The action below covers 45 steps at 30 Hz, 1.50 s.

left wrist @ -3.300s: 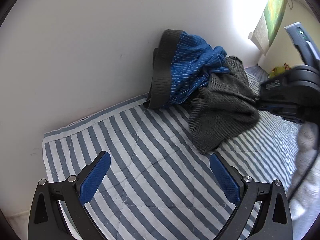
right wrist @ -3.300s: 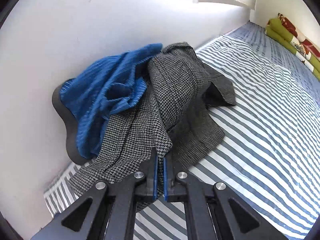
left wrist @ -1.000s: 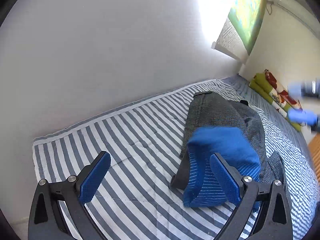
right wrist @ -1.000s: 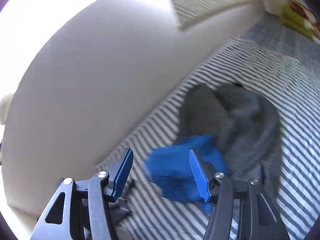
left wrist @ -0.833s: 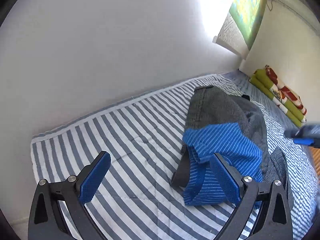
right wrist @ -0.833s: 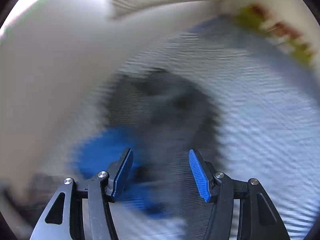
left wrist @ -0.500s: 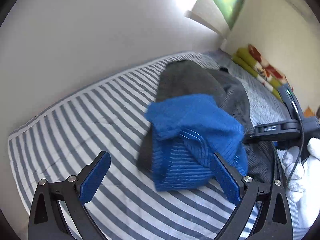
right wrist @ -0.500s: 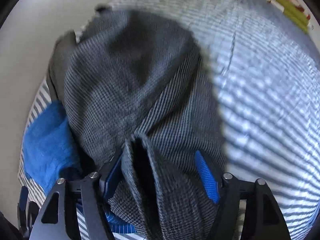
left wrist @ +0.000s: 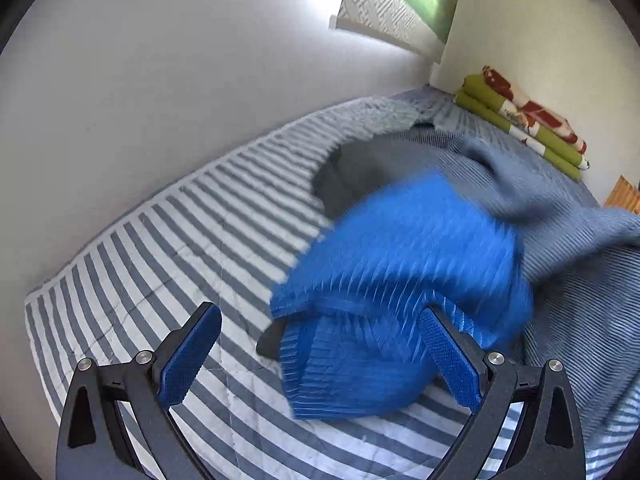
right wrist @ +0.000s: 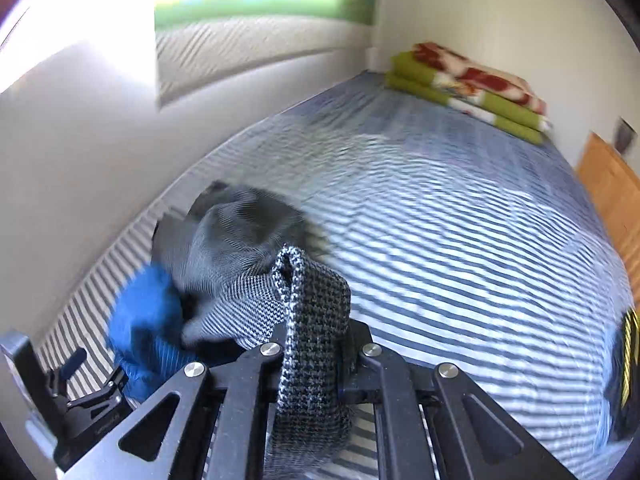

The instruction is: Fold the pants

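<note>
- My right gripper [right wrist: 316, 354] is clamping a fold of the grey checked pants [right wrist: 316, 320] at the lower middle of its frame; its jaws have just been closing on that cloth.
- The pants are trailing up and left from there over the striped bedcover [right wrist: 460, 240], blurred.
- My left gripper [left wrist: 320, 354] is sitting with jaws wide apart and nothing between the pads.
- A blue striped garment [left wrist: 400, 280] is lying at lower centre of the left view, touching the pants [left wrist: 560, 216].
- A folded green blanket [left wrist: 528, 120] is resting at the upper right.
</note>
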Each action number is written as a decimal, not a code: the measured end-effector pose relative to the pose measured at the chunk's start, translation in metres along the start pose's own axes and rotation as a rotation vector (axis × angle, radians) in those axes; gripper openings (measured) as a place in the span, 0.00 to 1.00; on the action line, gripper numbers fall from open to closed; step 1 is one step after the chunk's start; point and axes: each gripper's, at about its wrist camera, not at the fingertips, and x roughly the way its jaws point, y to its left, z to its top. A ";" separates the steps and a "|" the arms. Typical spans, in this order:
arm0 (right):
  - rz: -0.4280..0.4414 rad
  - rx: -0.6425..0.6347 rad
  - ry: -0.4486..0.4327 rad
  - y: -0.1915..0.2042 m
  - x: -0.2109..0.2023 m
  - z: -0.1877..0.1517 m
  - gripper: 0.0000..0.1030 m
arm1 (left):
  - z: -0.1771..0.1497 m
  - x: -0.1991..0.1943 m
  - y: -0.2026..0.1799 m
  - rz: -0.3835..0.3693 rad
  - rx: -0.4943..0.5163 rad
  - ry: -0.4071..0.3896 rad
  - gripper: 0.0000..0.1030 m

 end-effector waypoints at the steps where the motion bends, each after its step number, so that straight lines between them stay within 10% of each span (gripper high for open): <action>1: -0.007 0.026 0.000 -0.013 -0.009 -0.003 0.08 | 0.000 -0.005 -0.003 0.000 0.007 -0.015 0.98; 8: -0.055 0.105 0.077 -0.088 -0.030 -0.055 0.08 | -0.003 -0.050 -0.048 -0.061 0.139 -0.140 0.98; 12: -0.052 0.146 0.153 -0.102 -0.023 -0.103 0.08 | -0.021 -0.034 -0.109 -0.141 0.288 -0.047 0.97; 17: -0.068 0.164 0.131 -0.110 -0.041 -0.132 0.08 | -0.053 0.010 -0.148 0.066 0.554 0.035 0.89; 26: -0.114 0.232 0.121 -0.147 -0.065 -0.154 0.08 | -0.008 0.049 -0.058 0.376 0.522 0.088 0.90; 30: -0.186 0.216 0.129 -0.164 -0.074 -0.169 0.08 | 0.026 0.047 -0.029 0.270 0.339 0.128 0.90; 38: -0.120 0.231 0.233 -0.188 -0.049 -0.190 0.28 | 0.058 0.016 -0.109 -0.116 0.303 0.100 1.00; 43: -0.094 0.231 0.179 -0.187 -0.063 -0.177 0.34 | 0.031 0.053 -0.154 -0.216 0.249 0.272 0.98; 45: -0.077 0.252 0.166 -0.191 -0.070 -0.174 0.34 | 0.027 0.049 -0.159 -0.282 0.188 0.258 0.60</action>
